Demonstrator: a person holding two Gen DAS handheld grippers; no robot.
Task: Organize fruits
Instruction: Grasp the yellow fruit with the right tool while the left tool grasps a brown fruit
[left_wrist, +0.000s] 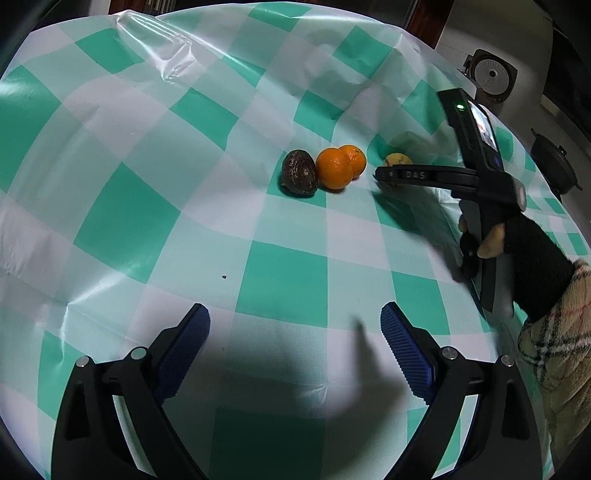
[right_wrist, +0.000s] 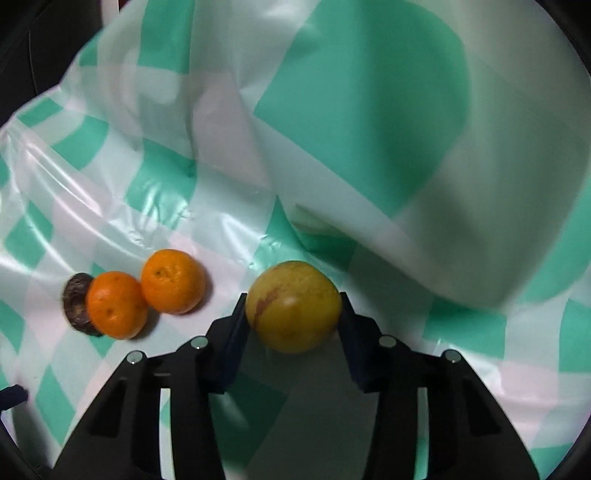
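Left wrist view, checked tablecloth (left_wrist: 155, 221), left hand-held gripper (left_wrist: 295, 350) agape, right hand-held gripper (right_wrist: 293, 314) clamping yellow fruit (right_wrist: 293, 306)

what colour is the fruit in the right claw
Yellow with a reddish streak; clearest in the right wrist view.

My left gripper (left_wrist: 295, 350) hangs tilted down, jaws wide apart, nothing btwn the blue pads (left_wrist: 406, 350). My right gripper (right_wrist: 293, 314) also points down, jaws pressed on both sides of a yellow fruit (right_wrist: 293, 306). Right hand (left_wrist: 517, 254) in a dark fingerless glove wraps the handle; plaid sleeve (left_wrist: 554, 350) behind it.
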